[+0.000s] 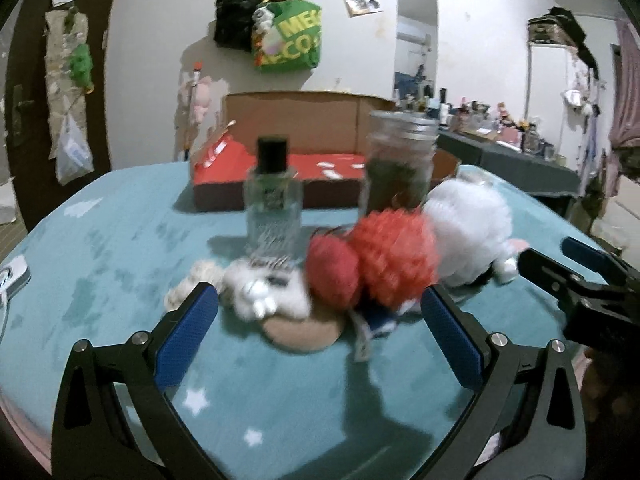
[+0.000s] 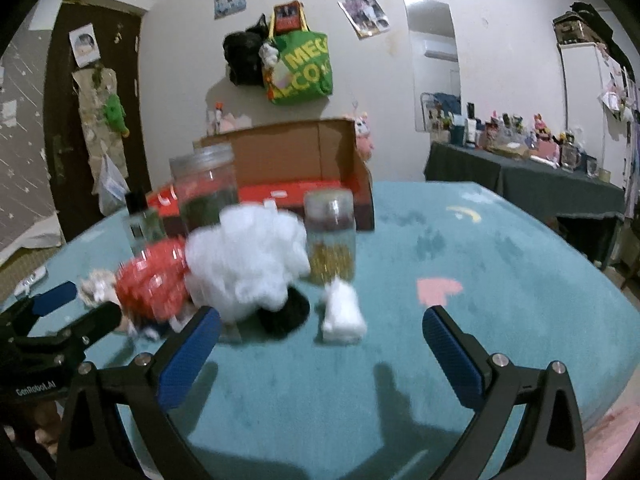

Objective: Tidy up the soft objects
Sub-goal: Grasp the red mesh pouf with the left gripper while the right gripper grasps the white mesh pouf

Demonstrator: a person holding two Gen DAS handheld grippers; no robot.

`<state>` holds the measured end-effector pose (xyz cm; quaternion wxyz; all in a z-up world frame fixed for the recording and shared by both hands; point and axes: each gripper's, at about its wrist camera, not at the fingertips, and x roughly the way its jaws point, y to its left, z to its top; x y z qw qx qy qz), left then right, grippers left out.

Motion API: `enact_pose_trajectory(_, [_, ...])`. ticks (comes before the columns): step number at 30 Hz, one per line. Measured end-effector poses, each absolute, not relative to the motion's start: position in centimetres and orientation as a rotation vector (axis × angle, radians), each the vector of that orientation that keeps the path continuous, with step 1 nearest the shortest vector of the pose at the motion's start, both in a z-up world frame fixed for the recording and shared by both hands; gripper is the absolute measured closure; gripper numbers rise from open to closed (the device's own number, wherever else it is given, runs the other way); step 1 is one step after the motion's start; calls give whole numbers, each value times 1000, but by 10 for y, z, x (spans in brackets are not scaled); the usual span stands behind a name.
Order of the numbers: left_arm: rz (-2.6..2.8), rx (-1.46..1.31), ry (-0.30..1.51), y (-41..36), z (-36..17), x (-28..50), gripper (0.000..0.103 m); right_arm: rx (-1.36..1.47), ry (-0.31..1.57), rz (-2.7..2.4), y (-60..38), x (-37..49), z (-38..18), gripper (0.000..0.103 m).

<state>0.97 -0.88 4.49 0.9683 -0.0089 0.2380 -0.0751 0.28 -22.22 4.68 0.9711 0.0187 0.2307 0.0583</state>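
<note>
A cluster of soft things lies on the teal blanket (image 1: 120,240). In the left wrist view there is a white fluffy toy (image 1: 264,292) on a beige pad (image 1: 302,330), a red plush (image 1: 332,276), an orange-red mesh pouf (image 1: 394,256) and a white pouf (image 1: 468,236). My left gripper (image 1: 320,320) is open just in front of them, holding nothing. In the right wrist view the white pouf (image 2: 248,264) sits on something black (image 2: 286,312), beside the red pouf (image 2: 154,284) and a small white soft piece (image 2: 342,312). My right gripper (image 2: 320,340) is open and empty.
A clear bottle with a black cap (image 1: 274,196), a lidded jar of dark green matter (image 1: 400,164) and a jar of gold bits (image 2: 330,236) stand among the soft things. Behind them is an open cardboard box with a red inside (image 1: 296,168). A cluttered dark table (image 2: 520,176) stands at right.
</note>
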Motion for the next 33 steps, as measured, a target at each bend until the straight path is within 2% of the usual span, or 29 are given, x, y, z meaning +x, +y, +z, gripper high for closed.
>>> enact_pose_trajectory(7, [-234,17,472,-21,63,26,0,43,441,232,-225,29,71,0])
enact_pose_trajectory(15, [-306,58,502,-34,70,51,1,29,506,363,-223,62,75,0])
enact_pose_trajectory(18, [-327,78,504,-39,71,54,5,42,531,409,-224,69,73,0])
enact_pose_trajectory(19, [-337,82,510,-41,70,54,10,49,544,427,-225,73,71,0])
enact_pose_trajectory(21, [-362,87,540,-44,66,59,24,55,562,448,-225,76,68,5])
enact_pose_trajectory(23, [-388,88,581,-47,60,64,45,61,590,488,-222,80,64,16])
enact_pose_trajectory(24, [-394,89,594,-46,57,65,51,65,603,503,-221,81,62,19])
enact_pose_trajectory(25, [-401,93,594,-47,56,65,52,75,627,536,-219,83,60,32])
enact_pose_trajectory(26, [-403,97,586,-48,57,63,59,86,640,566,-219,83,58,49])
enact_pose_trajectory(27, [-408,102,581,-49,57,61,60,93,650,586,-218,84,56,50])
enact_pose_trajectory(29, [-412,95,575,-46,58,58,67,90,649,598,-215,80,55,62])
enact_pose_trajectory(33, [-411,71,565,-42,62,55,71,53,599,573,-213,66,60,70])
